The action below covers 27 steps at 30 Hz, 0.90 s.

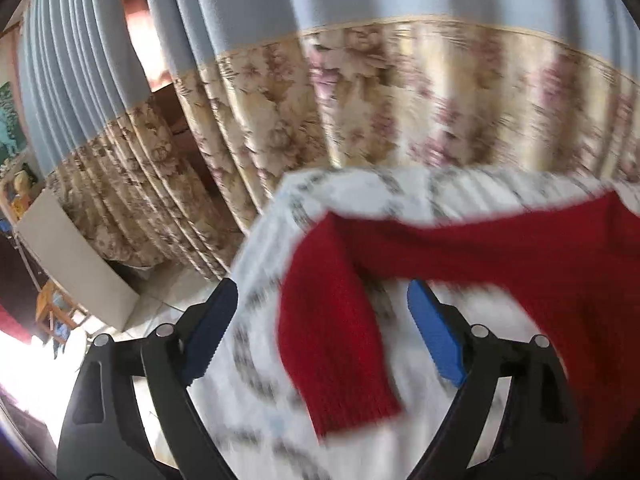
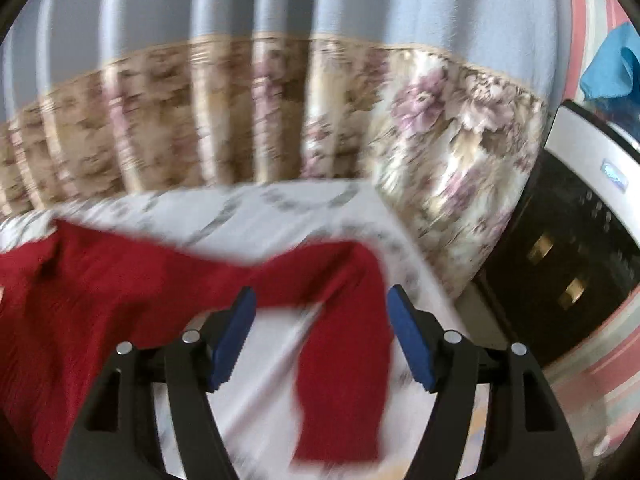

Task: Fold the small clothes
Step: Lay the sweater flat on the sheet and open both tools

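The red sweater (image 1: 500, 264) lies spread on a white patterned cloth (image 1: 280, 360) that covers the desk, its body across the middle and a sleeve hanging toward each camera. The left hand-held gripper (image 1: 322, 332) has its jaws apart, with the left sleeve (image 1: 336, 340) lying between them but untouched by either pad. The right hand-held gripper (image 2: 320, 334) is likewise apart, over the right sleeve (image 2: 344, 360), gripping nothing.

Both views are smeared with motion, so the knit's edges are hard to place. The likely fault from here is a pinch that misses the cuff or takes the cloth along with it, dragging the cover and rucking the sweater. A grip on only one sleeve layer, or at uneven points on the two sides, would give a crooked fold. The left sleeve lies near the desk's edge and could slide off if nudged.

The left view alone shows that edge, the floor and a pale board (image 1: 76, 264) beyond. The right view alone shows a dark appliance (image 2: 560, 280) and a blue cloth (image 2: 612, 68). Curtains (image 2: 280, 80) hang behind in both.
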### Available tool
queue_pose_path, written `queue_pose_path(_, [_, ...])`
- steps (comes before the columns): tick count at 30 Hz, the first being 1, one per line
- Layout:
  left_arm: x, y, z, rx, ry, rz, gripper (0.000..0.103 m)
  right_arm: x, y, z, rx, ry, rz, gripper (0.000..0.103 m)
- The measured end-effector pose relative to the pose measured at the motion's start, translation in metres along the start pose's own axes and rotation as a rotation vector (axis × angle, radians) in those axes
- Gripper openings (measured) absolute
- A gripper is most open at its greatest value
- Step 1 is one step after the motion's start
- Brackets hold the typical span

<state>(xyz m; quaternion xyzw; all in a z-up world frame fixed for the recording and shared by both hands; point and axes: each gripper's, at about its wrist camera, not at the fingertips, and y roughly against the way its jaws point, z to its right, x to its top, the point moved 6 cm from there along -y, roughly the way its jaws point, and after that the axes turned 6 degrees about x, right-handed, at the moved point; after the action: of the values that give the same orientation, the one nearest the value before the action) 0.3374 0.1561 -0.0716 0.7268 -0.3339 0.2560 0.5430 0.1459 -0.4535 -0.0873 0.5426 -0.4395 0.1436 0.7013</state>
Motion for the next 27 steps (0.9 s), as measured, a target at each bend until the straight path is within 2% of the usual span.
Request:
queue_pose_path(4, [-0.071,0.059,0.024,-0.077,-0.034,0.0,0.09,-0.068,0.042,-0.046,0.124,0.01,-0.048,0.069])
queue_pose_path(8, [-0.138,0.118,0.045,-0.163,-0.006,-0.008,0.092,-0.139,0.086,-0.099,0.259,0.023,-0.109,0.069])
queue_pose_path(13, [-0.184,0.16,0.065,-0.216,-0.024,0.01,0.093,-0.207,0.121,-0.15,0.406,0.046,-0.176,0.069])
queue_pose_path(15, [-0.194,0.168,0.073,-0.224,-0.053,0.003,0.094,-0.226,0.128,-0.168,0.408,0.108,-0.194,0.069])
queue_pose_path(19, [-0.206,0.168,0.091,-0.235,-0.111,-0.015,0.095,-0.244,0.126,-0.19,0.423,0.168,-0.227,0.069])
queue_pose_path(21, [-0.204,0.163,0.097,-0.216,-0.132,-0.018,0.095,-0.248,0.123,-0.2,0.423,0.188,-0.233,0.069])
queue_pose_path(27, [-0.192,0.144,0.116,-0.196,-0.182,-0.048,0.095,-0.233,0.098,-0.215,0.368,0.199,-0.227,0.069])
